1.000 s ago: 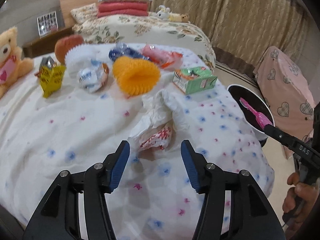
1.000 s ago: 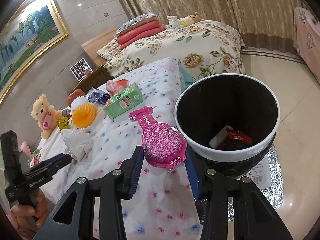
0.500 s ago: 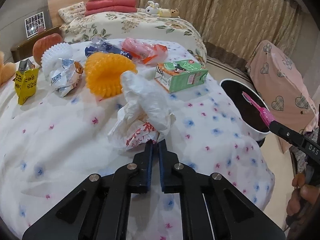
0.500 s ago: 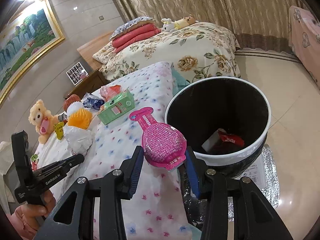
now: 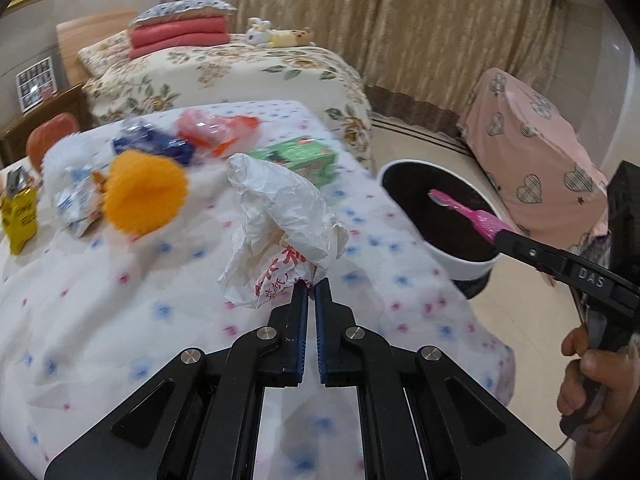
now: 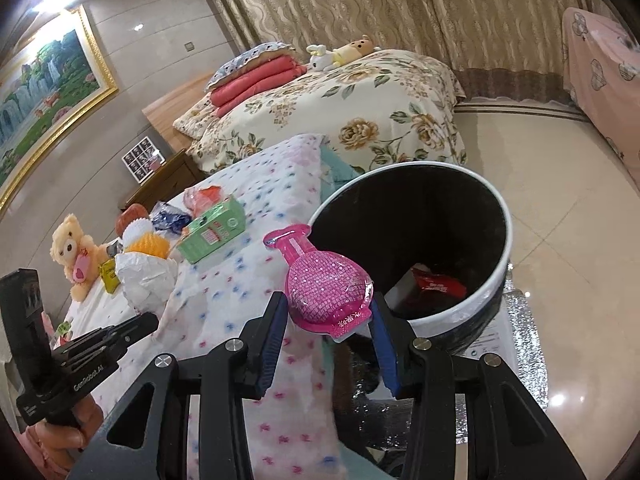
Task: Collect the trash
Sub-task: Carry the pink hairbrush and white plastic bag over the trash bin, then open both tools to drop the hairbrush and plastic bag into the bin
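Pinching the crumpled white bag (image 5: 280, 216) (red print showing), the left hand-held gripper (image 5: 311, 294) holds it above the bed (image 5: 100, 320), beside the bin (image 5: 466, 266). Right hand-held gripper (image 6: 330, 322) clamps a pink pouch (image 6: 326, 286) at the bin's rim.

We are in a home bedroom: a bed with a floral quilt (image 6: 360, 120) carries folded red blankets (image 6: 256, 80) and soft toys at its head. Gold pleated curtains (image 5: 400, 20) cover the far wall, and a gilt-framed landscape painting (image 6: 44, 80) hangs above a wooden nightstand (image 6: 168, 176).
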### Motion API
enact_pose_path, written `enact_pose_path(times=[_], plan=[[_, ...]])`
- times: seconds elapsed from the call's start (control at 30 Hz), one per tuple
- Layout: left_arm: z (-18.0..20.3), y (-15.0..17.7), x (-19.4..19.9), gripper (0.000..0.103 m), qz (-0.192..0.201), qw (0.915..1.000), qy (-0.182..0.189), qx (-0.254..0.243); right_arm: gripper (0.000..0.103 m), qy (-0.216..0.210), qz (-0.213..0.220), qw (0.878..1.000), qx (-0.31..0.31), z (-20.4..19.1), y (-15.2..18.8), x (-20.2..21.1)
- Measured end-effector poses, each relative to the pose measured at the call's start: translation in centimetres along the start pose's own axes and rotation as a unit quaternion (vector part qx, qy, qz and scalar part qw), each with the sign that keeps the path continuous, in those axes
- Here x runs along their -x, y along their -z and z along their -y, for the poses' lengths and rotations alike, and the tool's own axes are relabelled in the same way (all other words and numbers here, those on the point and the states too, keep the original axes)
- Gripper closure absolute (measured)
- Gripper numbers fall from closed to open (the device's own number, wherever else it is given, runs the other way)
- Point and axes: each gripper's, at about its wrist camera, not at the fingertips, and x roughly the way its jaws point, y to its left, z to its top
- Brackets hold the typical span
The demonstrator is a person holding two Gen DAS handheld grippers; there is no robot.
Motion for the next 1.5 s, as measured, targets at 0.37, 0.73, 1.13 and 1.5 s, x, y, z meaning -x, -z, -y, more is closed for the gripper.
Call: enact_pose_path(times=[0.37, 0.73, 1.13, 1.5], plan=[[4.8, -1.9, -1.9, 0.100, -0.006, 0.9981, 0.036, -0.049, 0.063, 0.020, 0.007, 1.000, -0.015, 2.6, -0.8, -0.4], [8.6, -3.5, -4.6, 0.100, -0.022, 0.9947, 0.060, -0.081, 0.065, 0.036, 0.007, 0.999, -0.028, 5.2, -2.1, -1.0], [10.8, -5.0, -7.3, 0.100, -0.042, 0.9923, 0.072, -0.091, 0.065, 0.047, -0.003, 0.998, -0.033, 6.6, -3.3, -1.9], [11.0, -5.3, -8.0, 0.095, -0.049, 0.9916, 0.082, -0.088, 0.062, 0.055, -0.010, 0.998, -0.035, 7.3, -4.3, -2.6]])
